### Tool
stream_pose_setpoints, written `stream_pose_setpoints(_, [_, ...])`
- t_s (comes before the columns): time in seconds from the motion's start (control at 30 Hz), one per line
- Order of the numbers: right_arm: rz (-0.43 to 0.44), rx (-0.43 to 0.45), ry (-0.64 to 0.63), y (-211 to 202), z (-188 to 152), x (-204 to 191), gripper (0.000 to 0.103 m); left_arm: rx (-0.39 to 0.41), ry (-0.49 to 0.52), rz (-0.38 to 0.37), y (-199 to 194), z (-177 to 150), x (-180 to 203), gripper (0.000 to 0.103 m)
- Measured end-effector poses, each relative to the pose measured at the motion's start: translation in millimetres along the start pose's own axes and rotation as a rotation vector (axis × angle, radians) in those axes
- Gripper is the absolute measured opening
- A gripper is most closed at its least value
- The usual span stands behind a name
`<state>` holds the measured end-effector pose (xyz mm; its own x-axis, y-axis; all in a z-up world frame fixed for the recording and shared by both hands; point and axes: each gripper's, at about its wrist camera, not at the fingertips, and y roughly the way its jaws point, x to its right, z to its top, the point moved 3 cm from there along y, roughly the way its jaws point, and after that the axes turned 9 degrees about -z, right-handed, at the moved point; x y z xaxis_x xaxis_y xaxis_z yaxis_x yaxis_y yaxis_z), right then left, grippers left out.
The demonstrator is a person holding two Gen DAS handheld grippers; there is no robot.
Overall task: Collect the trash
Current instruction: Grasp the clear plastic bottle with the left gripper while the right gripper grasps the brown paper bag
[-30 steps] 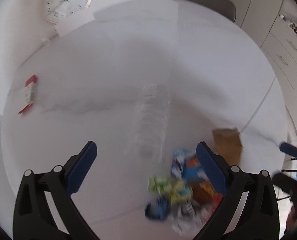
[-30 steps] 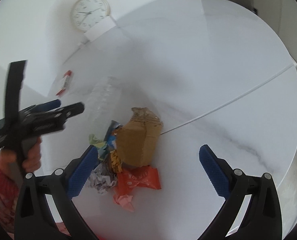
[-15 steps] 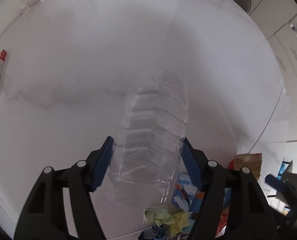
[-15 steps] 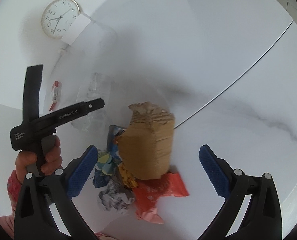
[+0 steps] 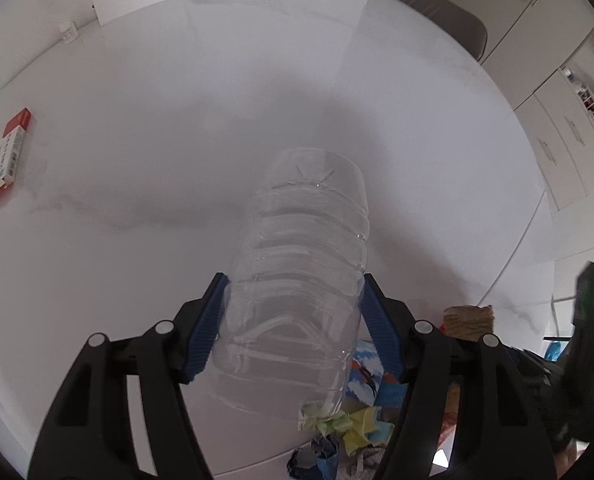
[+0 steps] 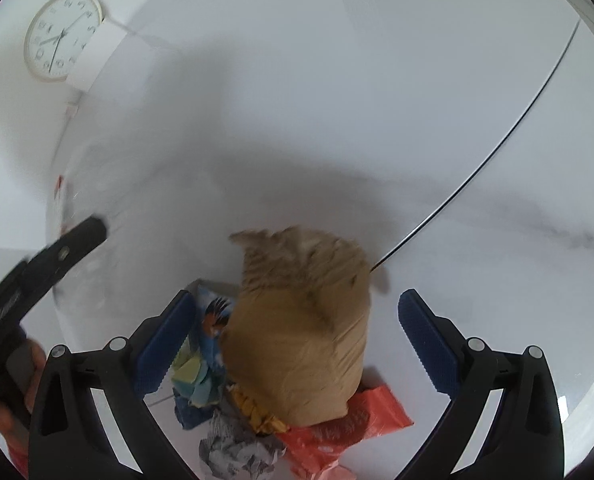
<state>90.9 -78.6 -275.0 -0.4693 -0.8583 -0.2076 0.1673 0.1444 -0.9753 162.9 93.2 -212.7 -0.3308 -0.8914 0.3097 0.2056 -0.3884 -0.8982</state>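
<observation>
My left gripper (image 5: 293,328) is shut on a clear plastic bottle (image 5: 301,264) that points away from me over the white table (image 5: 137,140). Below it lies a heap of trash: crumpled yellow-green paper (image 5: 337,428) and a blue wrapper (image 5: 369,380). My right gripper (image 6: 297,344) is open around a crumpled brown paper bag (image 6: 305,336), its pads apart from the bag's sides. Around the bag lie an orange wrapper (image 6: 337,436), grey crumpled paper (image 6: 237,452) and a blue printed wrapper (image 6: 213,316).
A red and white box (image 5: 7,156) lies at the table's left edge. A wall clock (image 6: 61,36) hangs behind the table. A grey chair (image 5: 429,16) and white cabinets (image 5: 557,120) stand beyond the far edge. A dark seam (image 6: 497,152) crosses the table.
My left gripper closed on the clear bottle and raised it slightly. My right gripper moved down closer over the brown paper bag, staying open.
</observation>
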Motion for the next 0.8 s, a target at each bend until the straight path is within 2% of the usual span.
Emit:
stream_pose_setpoints(0.17, [0.050,-0.002,0.050,-3.4,4.5,23.9,0.070,0.026,-0.016,-0.009,-13.8,-1.6,-10.3,0.064])
stream_pose_setpoints(0.23, [0.063,-0.009,0.070,-4.1,5.3,34.1,0.068,0.030,-0.018,-0.010,-16.8,-3.6,-12.5,0.064])
stream_pose_setpoints(0.33, [0.085,-0.017,0.099,-5.9,6.8,39.9,0.070,0.027,-0.014,-0.003,-20.5,-9.9,-14.5,0.064])
stream_pose_setpoints(0.37, [0.089,-0.029,0.098,-5.9,6.8,39.3,0.081,0.027,-0.016,-0.005,-20.0,-9.2,-12.6,0.064])
stream_pose_setpoints(0.43, [0.059,-0.037,0.097,-6.1,7.7,36.3,0.094,0.027,-0.027,-0.014,-20.3,-10.8,-10.2,0.064])
stream_pose_setpoints(0.5, [0.045,-0.038,0.072,-2.7,9.7,27.5,0.094,0.025,-0.029,-0.019,-15.0,5.7,-12.8,0.064])
stream_pose_setpoints(0.57, [0.046,-0.044,0.050,1.4,9.5,20.5,0.093,0.025,-0.026,-0.017,-14.9,6.1,-12.9,0.064])
stream_pose_setpoints(0.6, [0.041,-0.037,0.037,1.7,9.5,17.9,0.090,0.024,-0.023,-0.017,-14.6,8.4,-14.0,0.064])
stream_pose_setpoints(0.67, [0.041,-0.033,0.020,3.8,13.6,10.7,0.068,0.027,-0.019,-0.018,-17.0,10.0,-14.5,0.064])
stream_pose_setpoints(0.7, [0.052,-0.036,0.024,3.4,13.9,10.6,0.064,0.030,-0.019,-0.019,-17.9,10.8,-14.9,0.064])
stream_pose_setpoints(0.73, [0.063,-0.038,0.030,3.0,14.4,12.0,0.053,0.032,-0.019,-0.020,-15.8,10.9,-15.0,0.064])
stream_pose_setpoints(0.8, [0.081,-0.035,0.039,0.6,16.9,16.1,0.046,0.035,-0.018,-0.022,-16.7,10.7,-17.1,0.064])
